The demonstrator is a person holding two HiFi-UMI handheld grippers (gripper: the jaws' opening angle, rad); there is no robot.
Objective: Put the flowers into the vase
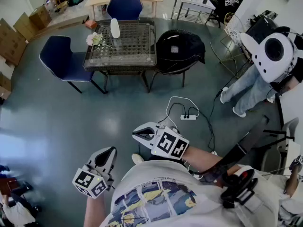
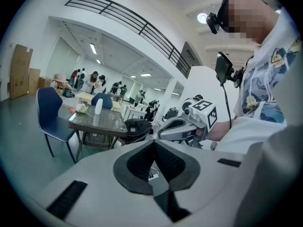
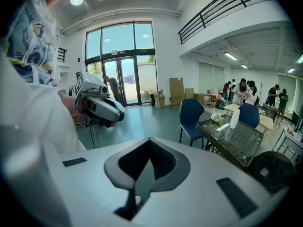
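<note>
Grippers, two: left gripper (image 2: 154, 142) jaws together, empty; right gripper (image 3: 149, 141) jaws seemingly together, empty; flowers (image 1: 96, 39) well apart.

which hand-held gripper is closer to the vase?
Right. The right hand-held gripper is farther forward toward the vase; the left hand-held gripper hangs back by the torso. Both are far off.

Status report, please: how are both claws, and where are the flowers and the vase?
Left claw shut, empty. Right claw shut, empty. Flowers lie beside vase on far table. Blue chair at table's left side.
</note>
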